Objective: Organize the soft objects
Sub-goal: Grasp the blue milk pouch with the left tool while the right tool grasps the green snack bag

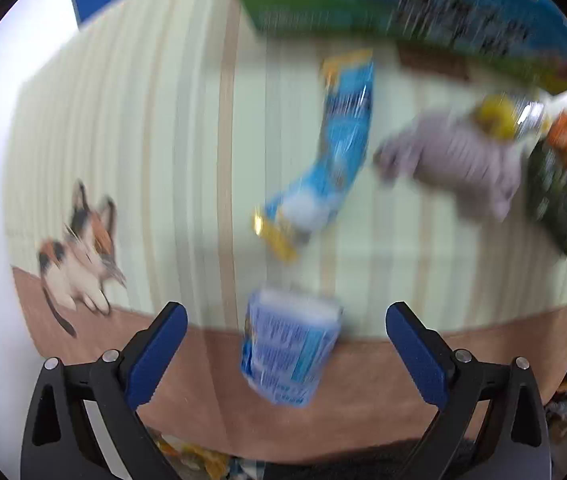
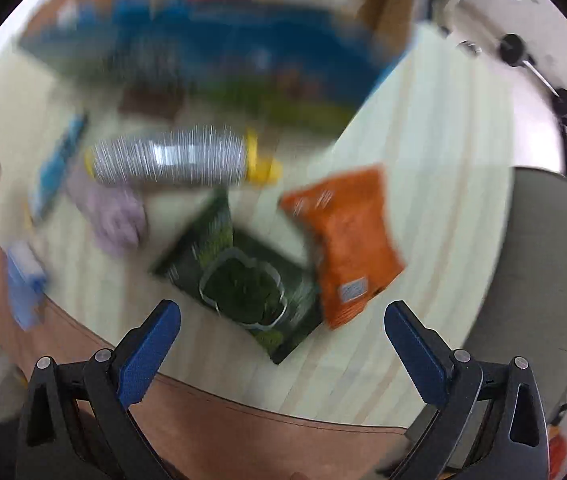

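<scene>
**Both grippers hovering open over the soft packets**

The left gripper (image 1: 285,334) is hanging wide open, a small blue-white tissue pack (image 1: 289,350) lying between its fingers at lower centre. The right gripper (image 2: 283,332) is also gaping empty; a dark green flat pouch (image 2: 239,276) is lying just above centre, touching an orange crinkled snack bag (image 2: 347,240) to its right.

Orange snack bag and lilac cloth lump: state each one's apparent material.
Orange snack bag: probably thin plastic film, smooth, with creased edges and a printed label. Lilac cloth lump: seemingly soft ribbed fabric, matte and bunched; blur hides the weave.
</scene>
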